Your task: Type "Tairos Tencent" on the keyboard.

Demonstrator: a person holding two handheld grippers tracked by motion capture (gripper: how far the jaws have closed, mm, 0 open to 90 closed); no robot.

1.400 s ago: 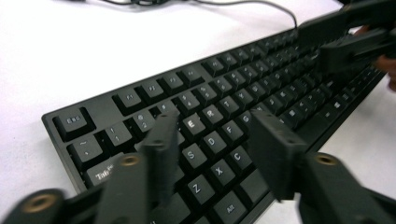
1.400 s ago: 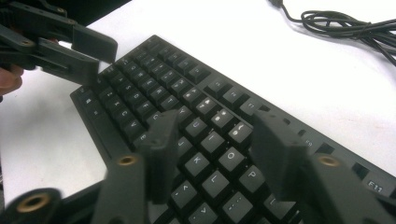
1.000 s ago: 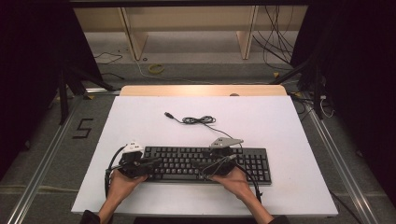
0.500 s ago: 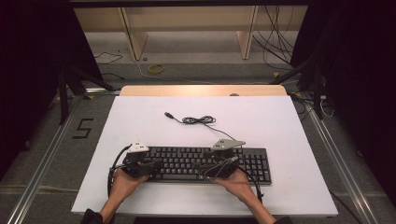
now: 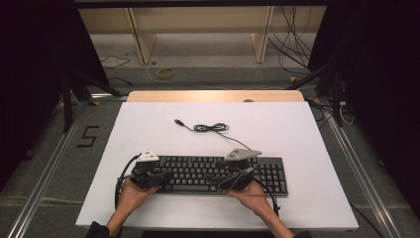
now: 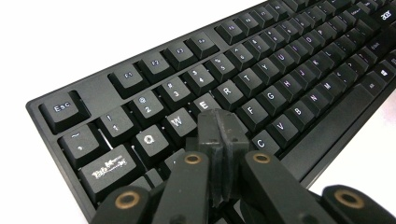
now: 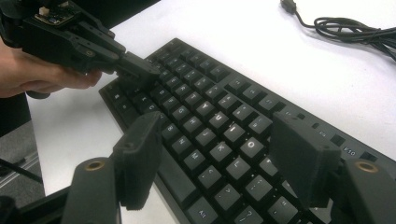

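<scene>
A: Start with the biggest thing?

B: The table (image 5: 297,134), a flat, matte white rectangular top across the middle of the high view, with a pale wooden strip along its far edge.

A: And on it?

B: A black plastic keyboard (image 5: 218,173), long and rectangular, lying in the lower centre of the high view close to the near edge. Its keycaps are square, slightly dished and smooth, with pale legends; in the left gripper view the Esc key sits at the left of the frame and the rows run off to the upper right.

A: Anything behind it?

B: A thin black cable (image 5: 210,128), loosely coiled just above the centre of the high view, with a plug end pointing to the upper left. It shows again at the upper right of the right gripper view.

A: The grippers?

B: The left gripper (image 6: 218,140), hard black with brass-coloured pivots, has its jaws clenched together with nothing between them; the joined tips sit low over the letter keys near E and D, at the keyboard's left end. Whether they press a key, I cannot tell.

A: The other one?

B: The right gripper (image 7: 219,158) has just been opening. Its blocky, matte pads stand wide apart, released, over the right-hand letter keys, holding nothing.
</scene>
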